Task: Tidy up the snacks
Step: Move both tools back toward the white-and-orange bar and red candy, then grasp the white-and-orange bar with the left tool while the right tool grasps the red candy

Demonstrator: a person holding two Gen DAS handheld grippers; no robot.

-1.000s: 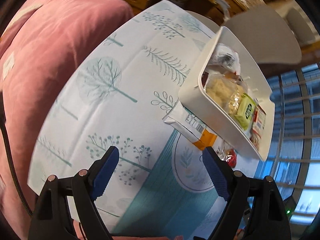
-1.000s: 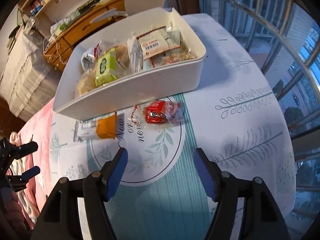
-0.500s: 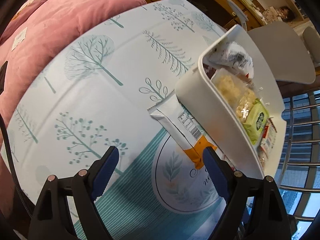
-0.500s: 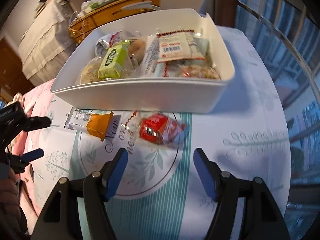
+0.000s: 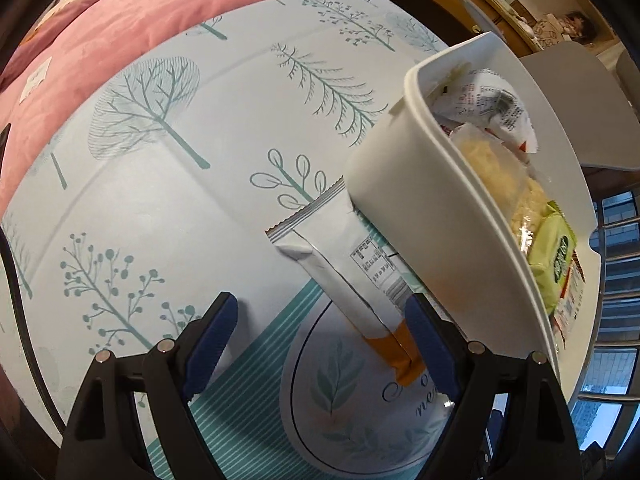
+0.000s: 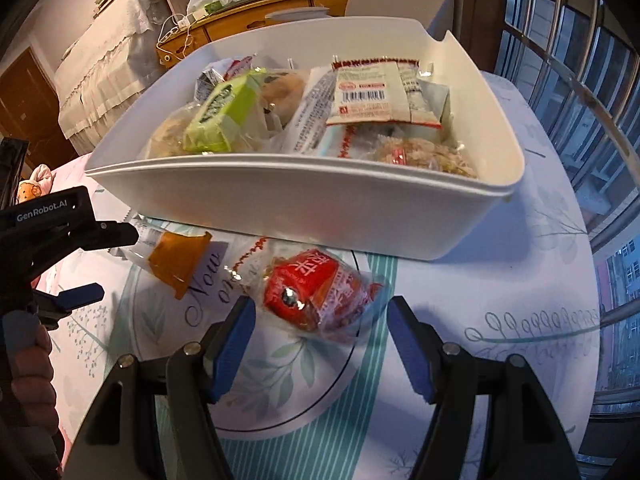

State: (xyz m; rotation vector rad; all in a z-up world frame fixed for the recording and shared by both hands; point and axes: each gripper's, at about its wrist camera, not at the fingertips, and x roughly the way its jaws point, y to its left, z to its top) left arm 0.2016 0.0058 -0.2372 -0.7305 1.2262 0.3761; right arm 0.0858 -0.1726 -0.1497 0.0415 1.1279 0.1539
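Observation:
A white bin (image 6: 320, 204) (image 5: 416, 208) full of several wrapped snacks stands on the patterned tablecloth (image 5: 168, 200). A white and orange snack bar packet (image 5: 344, 264) (image 6: 176, 258) lies flat beside the bin's wall. My left gripper (image 5: 320, 320) hangs open over the packet's orange end, its right finger close to that end, nothing pressed. In front of the bin lies a red snack in clear wrap (image 6: 316, 294). My right gripper (image 6: 320, 324) stands open just short of it, fingers either side, not touching. In the right wrist view the left gripper (image 6: 92, 264) shows at the left edge.
A pink quilt (image 5: 92, 40) lies past the table's far left edge. Wooden drawers (image 6: 260, 20) and a cloth-covered piece of furniture (image 6: 104, 76) stand behind the bin. Window bars (image 6: 580, 60) run along the right. A grey chair (image 5: 580, 104) sits beyond the bin.
Both grippers have sunk toward the table. The left one has closed in on the orange-ended packet, the right one on the red snack. Neither has changed its opening.

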